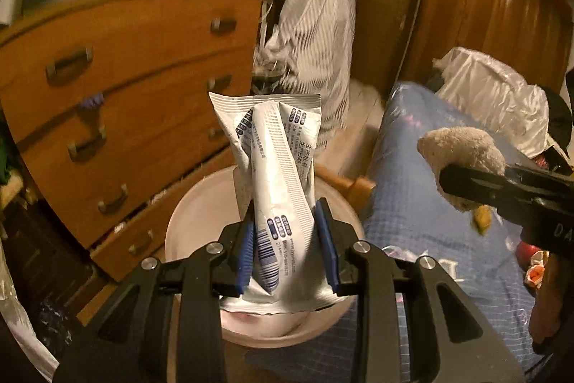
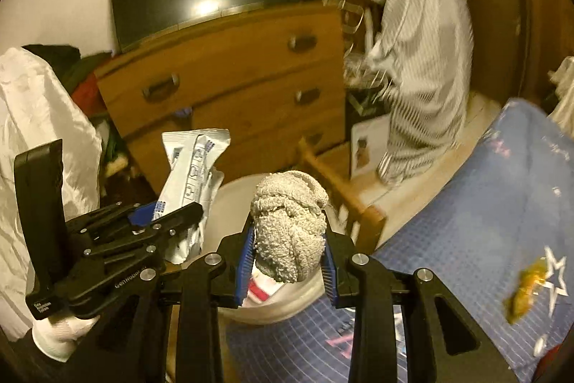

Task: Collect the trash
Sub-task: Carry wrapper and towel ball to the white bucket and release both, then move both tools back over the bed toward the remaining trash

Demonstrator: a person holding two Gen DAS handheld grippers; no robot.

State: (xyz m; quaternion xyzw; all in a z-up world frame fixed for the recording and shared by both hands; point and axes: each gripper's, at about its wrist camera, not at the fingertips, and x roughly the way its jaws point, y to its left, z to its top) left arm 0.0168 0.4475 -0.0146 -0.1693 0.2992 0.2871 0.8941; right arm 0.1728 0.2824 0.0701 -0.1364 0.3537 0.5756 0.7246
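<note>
Both tongs are loaded and hang over a white bin, so the step in hand looks like the drop: the trash has been gathered and carried to the bin, and letting go comes next.

In the left wrist view, the left tongs (image 1: 285, 239) are clenched on a white foil wrapper (image 1: 276, 167) printed with blue text and a barcode. The blue pads press its lower part from both sides, and the wrapper stands up from the tongs toward the middle of the frame. Directly behind and below it sits the round white bin (image 1: 201, 203), its rim showing on either side of the wrapper.

In the right wrist view, the right tongs (image 2: 287, 261) are grasping a balled-up grey knitted cloth (image 2: 287, 221), perhaps a sock or rag; the pads pinch its lower half. The same white bin (image 2: 233, 200) lies just beyond and beneath it, with some pink and white packaging already inside. The left tongs (image 2: 168, 216) appear at lower left of this frame, the wrapper (image 2: 190, 164) tilted above the bin's left edge.

The next move probably calls for lowering each item over the bin's mouth and loosening the tongs. The cloth seems centred; the wrapper sits nearer the rim and could fall outside.

Farther out: a wooden chest of drawers (image 1: 125, 88) at left, a blue patterned bedspread (image 2: 484, 221) at right.
</note>
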